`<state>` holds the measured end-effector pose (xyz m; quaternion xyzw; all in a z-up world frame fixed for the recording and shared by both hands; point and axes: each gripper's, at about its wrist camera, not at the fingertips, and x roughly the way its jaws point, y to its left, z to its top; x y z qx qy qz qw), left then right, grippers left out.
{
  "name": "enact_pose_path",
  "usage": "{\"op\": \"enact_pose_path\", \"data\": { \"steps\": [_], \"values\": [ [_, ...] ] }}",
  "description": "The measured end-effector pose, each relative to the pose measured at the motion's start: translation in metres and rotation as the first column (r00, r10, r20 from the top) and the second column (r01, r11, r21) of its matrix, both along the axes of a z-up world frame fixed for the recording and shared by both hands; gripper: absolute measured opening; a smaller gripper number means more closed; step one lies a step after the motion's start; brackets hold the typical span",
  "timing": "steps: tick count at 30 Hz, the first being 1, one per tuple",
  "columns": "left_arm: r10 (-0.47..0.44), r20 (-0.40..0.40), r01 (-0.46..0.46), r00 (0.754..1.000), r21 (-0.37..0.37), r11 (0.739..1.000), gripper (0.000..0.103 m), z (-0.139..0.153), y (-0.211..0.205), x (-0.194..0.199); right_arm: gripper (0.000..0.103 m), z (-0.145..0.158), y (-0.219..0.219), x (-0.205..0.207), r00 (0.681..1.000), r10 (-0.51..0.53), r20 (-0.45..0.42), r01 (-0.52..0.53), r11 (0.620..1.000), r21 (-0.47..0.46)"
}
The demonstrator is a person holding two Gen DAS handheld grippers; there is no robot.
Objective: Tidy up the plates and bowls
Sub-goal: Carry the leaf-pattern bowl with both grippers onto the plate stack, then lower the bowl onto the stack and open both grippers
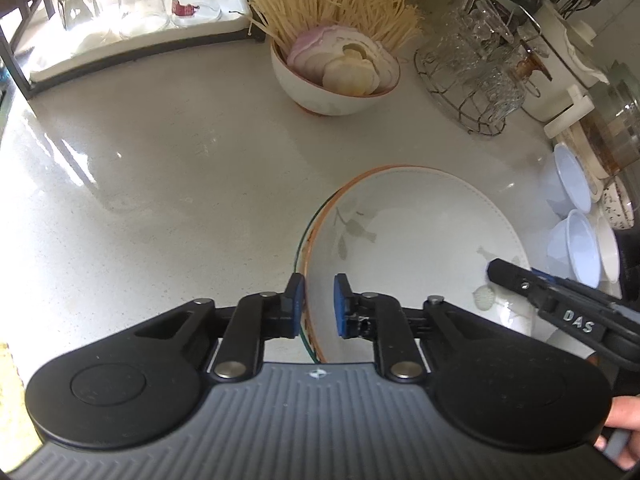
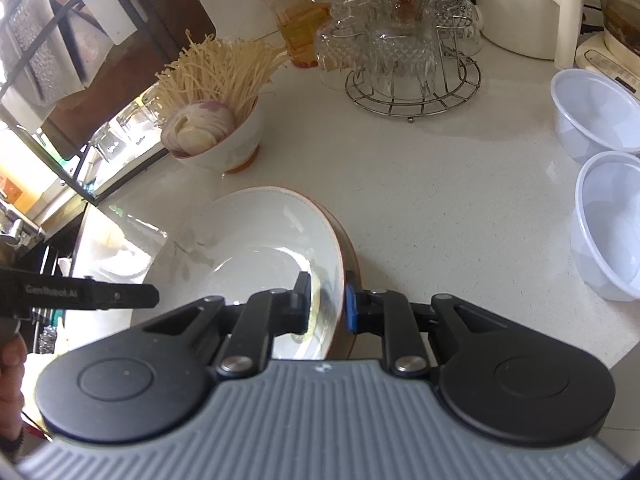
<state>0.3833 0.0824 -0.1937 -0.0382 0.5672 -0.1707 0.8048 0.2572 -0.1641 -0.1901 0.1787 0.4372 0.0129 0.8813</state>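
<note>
A white plate [image 1: 420, 232] with a faint bird and leaf print lies on the pale counter; under its left edge show an orange rim and a clear glass edge. My left gripper [image 1: 318, 304] straddles that left rim, blue pads on either side, shut on it. My right gripper [image 2: 328, 304] is shut on the plate's [image 2: 248, 240] right rim, one pad inside and one on the brown underside. Each gripper appears in the other's view: the right gripper [image 1: 494, 272] at the plate's right, the left gripper [image 2: 152, 298] at its left.
Behind the plate stands a bowl of sliced onion and enoki mushrooms [image 1: 332, 80]. A wire rack of glasses [image 2: 412, 56] is at the back, white plastic bowls [image 2: 600, 120] at the right, and a tray of upturned glasses [image 1: 132, 12] at the far left.
</note>
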Motion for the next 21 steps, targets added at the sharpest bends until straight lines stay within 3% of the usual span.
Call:
{"op": "enact_pose_path", "data": {
  "steps": [8,14,21],
  "values": [
    [0.0,0.02,-0.001,1.0,0.025,1.0,0.013,0.0,-0.002,-0.003,0.022,0.008,-0.001,-0.002,0.999,-0.046,-0.022,0.044,0.997,-0.057],
    [0.032,0.04,-0.032,0.999,0.009,0.999,0.013,0.008,-0.001,-0.008,0.022,0.016,-0.007,-0.009,0.999,-0.037,0.023,0.038,0.999,-0.036],
    [0.047,0.125,-0.044,0.991,-0.024,0.999,0.013,0.042,-0.006,-0.026,0.022,0.046,-0.006,-0.023,0.993,0.016,0.113,-0.009,0.998,-0.059]
  ]
}}
